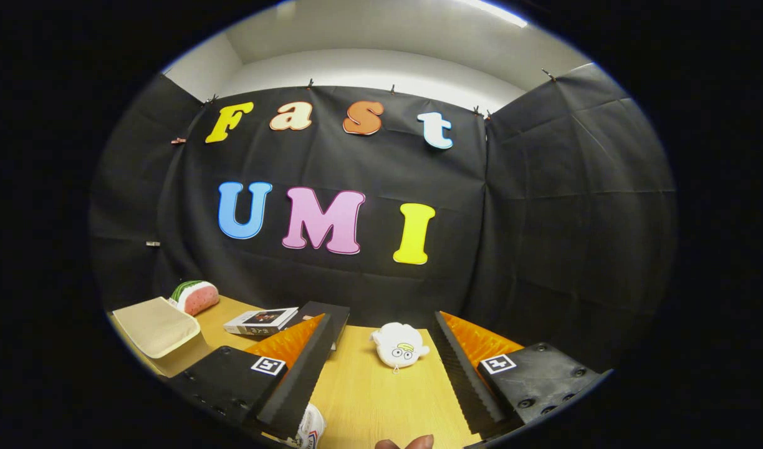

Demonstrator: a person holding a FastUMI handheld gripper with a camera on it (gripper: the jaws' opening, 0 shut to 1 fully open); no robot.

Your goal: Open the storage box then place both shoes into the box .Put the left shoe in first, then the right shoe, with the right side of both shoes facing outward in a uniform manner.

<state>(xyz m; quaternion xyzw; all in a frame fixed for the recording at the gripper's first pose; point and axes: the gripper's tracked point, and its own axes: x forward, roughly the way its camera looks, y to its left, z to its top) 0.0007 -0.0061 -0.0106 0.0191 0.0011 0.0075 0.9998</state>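
Note:
My gripper (381, 374) is held high and open, with bare wooden table (369, 399) showing between its fingers. Nothing is gripped. Under the left finger (303, 374) peeks a small white piece with red and blue marks (311, 430), possibly part of a shoe; I cannot tell for sure. A person's fingertips (406, 443) show low down between the fingers.
A white plush toy with a cartoon face (399, 345) lies on the table just beyond the fingertips. Further left are a small white box (261, 320), a black box (325, 315), a beige flat pad (157, 325) and a watermelon-slice toy (196, 295).

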